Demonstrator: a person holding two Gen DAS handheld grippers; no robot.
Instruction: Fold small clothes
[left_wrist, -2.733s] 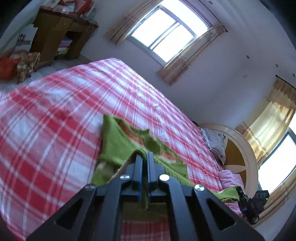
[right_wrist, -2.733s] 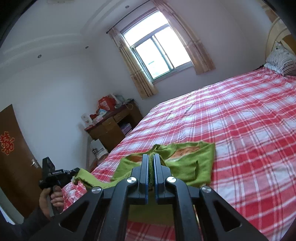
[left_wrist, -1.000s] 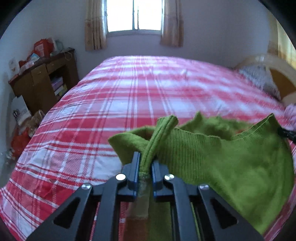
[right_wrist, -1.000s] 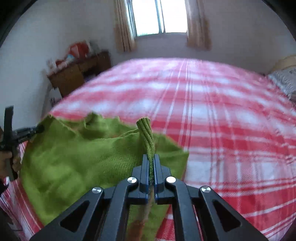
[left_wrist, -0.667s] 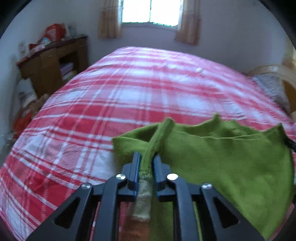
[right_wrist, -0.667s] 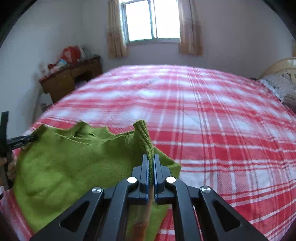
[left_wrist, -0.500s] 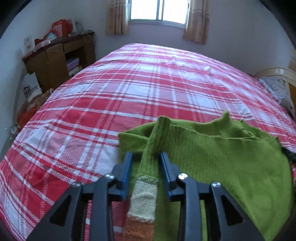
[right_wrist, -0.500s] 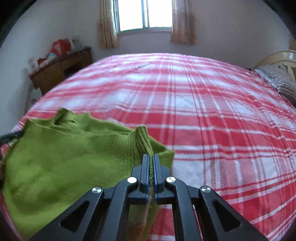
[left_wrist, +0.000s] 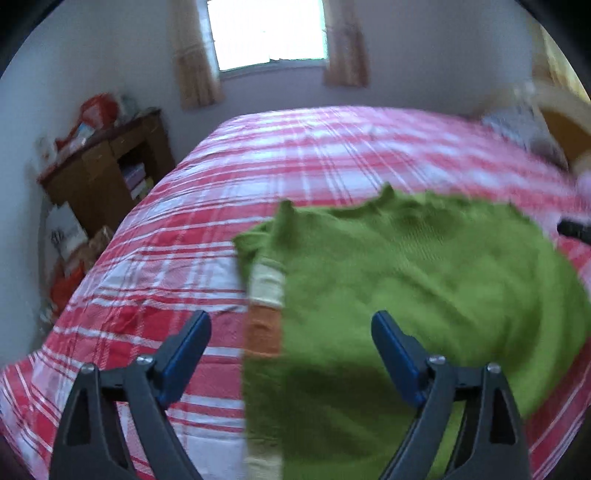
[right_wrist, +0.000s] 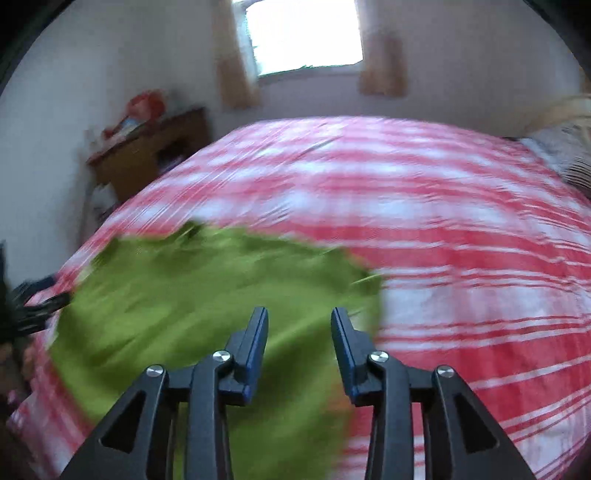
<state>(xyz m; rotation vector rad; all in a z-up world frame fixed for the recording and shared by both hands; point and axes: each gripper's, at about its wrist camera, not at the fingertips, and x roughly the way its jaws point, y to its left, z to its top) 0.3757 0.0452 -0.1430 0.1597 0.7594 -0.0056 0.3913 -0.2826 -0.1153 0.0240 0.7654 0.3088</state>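
Note:
A small green knit sweater (left_wrist: 406, 280) lies folded over on the red plaid bed (left_wrist: 295, 155). A sleeve with cream and orange bands (left_wrist: 264, 295) runs along its left edge. My left gripper (left_wrist: 291, 328) is open and empty, its jaws wide apart above the sweater's near left part. In the right wrist view the sweater (right_wrist: 207, 291) is blurred by motion. My right gripper (right_wrist: 299, 325) is open and empty above the sweater's near right edge.
A wooden desk (left_wrist: 107, 173) with red bags stands left of the bed under a curtained window (left_wrist: 269, 33). Pillows and a headboard (left_wrist: 535, 125) are at the right. The other gripper shows at the left edge of the right wrist view (right_wrist: 33, 299).
Both grippers have opened and let go of the sweater's sleeves. The sweater has dropped flat onto the bed. Both grippers have pulled back; the views are blurred by motion.

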